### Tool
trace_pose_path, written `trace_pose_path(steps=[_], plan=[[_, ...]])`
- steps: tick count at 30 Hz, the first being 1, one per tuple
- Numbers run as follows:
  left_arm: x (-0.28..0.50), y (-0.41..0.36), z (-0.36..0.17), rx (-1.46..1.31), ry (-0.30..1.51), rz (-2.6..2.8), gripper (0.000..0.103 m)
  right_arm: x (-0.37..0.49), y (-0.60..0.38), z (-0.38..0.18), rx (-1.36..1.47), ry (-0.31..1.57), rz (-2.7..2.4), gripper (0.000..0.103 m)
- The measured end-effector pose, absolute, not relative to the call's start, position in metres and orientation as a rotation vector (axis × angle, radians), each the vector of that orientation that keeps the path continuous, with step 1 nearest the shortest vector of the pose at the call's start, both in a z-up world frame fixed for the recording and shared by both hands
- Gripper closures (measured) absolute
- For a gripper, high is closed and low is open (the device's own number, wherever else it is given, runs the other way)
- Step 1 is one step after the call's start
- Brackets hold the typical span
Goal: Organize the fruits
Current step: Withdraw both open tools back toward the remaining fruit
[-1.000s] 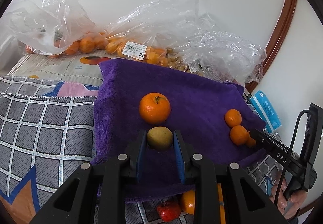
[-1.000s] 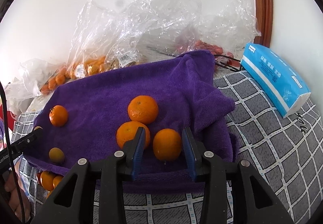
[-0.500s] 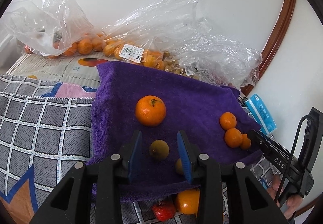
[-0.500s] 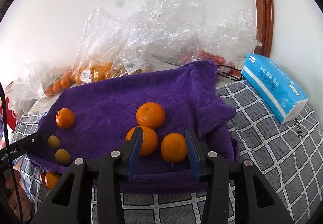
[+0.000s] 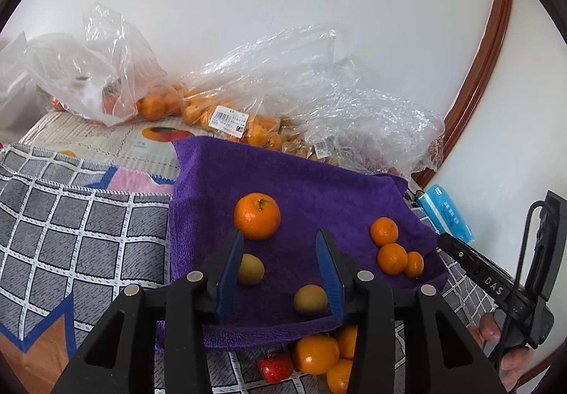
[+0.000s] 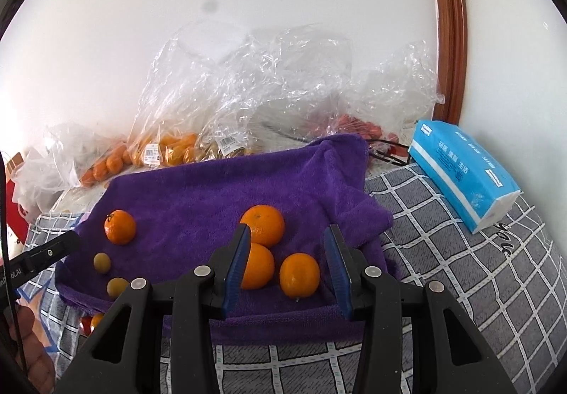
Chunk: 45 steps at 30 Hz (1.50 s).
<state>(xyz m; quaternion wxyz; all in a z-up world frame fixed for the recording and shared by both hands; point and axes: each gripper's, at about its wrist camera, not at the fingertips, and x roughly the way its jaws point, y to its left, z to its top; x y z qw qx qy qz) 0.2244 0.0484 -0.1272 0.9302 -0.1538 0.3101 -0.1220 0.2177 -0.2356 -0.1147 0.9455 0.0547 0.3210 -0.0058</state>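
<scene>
A purple towel [image 5: 319, 188] carries a big orange [image 5: 257, 220], two yellow-green fruits [image 5: 250, 269] [image 5: 310, 299] and three small oranges [image 5: 392, 258]. My left gripper [image 5: 278, 238] hovers above the yellow-green pair. Its jaws are opening and nothing is between the pads. In the right wrist view the towel [image 6: 212, 188] shows three oranges close together [image 6: 263, 225] [image 6: 258, 266] [image 6: 299, 275]. My right gripper [image 6: 287, 234] stands open above them, clear of the nearest orange.
Clear plastic bags of oranges [image 5: 226, 117] line the white wall behind the towel. A blue tissue pack [image 6: 464, 174] lies on the grey checked cloth [image 6: 443, 252] at right. More oranges [image 5: 315, 353] and a red fruit [image 5: 275, 367] sit below the towel's front edge.
The left jaws let go of the yellow-green fruit, which now lies on the towel, and spread apart. Both grippers lifted and drew back. The right jaws widened a little around the orange.
</scene>
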Motion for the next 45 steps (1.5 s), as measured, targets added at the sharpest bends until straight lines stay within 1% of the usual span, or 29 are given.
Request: trace_pose_path(steps=[3, 7, 12, 15, 21, 26, 30, 36, 39, 42, 45], plan=[[0.219, 0.047, -0.119, -0.297, 0.605, -0.237, 0.063, 0.205, -0.235, -0.105, 0.133, 0.635, -0.017, 0.060], [0.209, 0.051, -0.104, -0.288, 0.554, -0.225, 0.063, 0.189, -0.231, -0.094, 0.158, 0.655, -0.008, 0.060], [0.199, 0.065, -0.095, -0.333, 0.635, -0.227, 0.063, 0.170, -0.217, -0.085, 0.142, 0.688, 0.007, 0.060], [0.183, 0.073, -0.096, -0.296, 0.657, -0.204, 0.063, 0.158, -0.205, -0.081, 0.115, 0.680, 0.017, 0.060], [0.152, 0.091, -0.115, -0.217, 0.734, -0.155, 0.062, 0.143, -0.182, -0.082, 0.115, 0.675, 0.048, 0.062], [0.135, 0.106, -0.137, -0.186, 0.787, -0.105, 0.062, 0.137, -0.165, -0.092, 0.112, 0.707, 0.070, 0.066], [0.124, 0.117, -0.150, -0.173, 0.808, -0.062, 0.062, 0.134, -0.156, -0.105, 0.126, 0.747, 0.084, 0.066], [0.126, 0.132, -0.166, -0.224, 0.839, -0.058, 0.062, 0.131, -0.146, -0.120, 0.122, 0.781, 0.103, 0.066], [0.126, 0.137, -0.169, -0.259, 0.843, -0.065, 0.061, 0.134, -0.142, -0.126, 0.125, 0.800, 0.117, 0.066], [0.124, 0.140, -0.169, -0.274, 0.830, -0.063, 0.056, 0.137, -0.138, -0.132, 0.131, 0.817, 0.142, 0.066], [0.126, 0.141, -0.171, -0.284, 0.840, -0.058, 0.056, 0.139, -0.133, -0.136, 0.140, 0.826, 0.187, 0.066]])
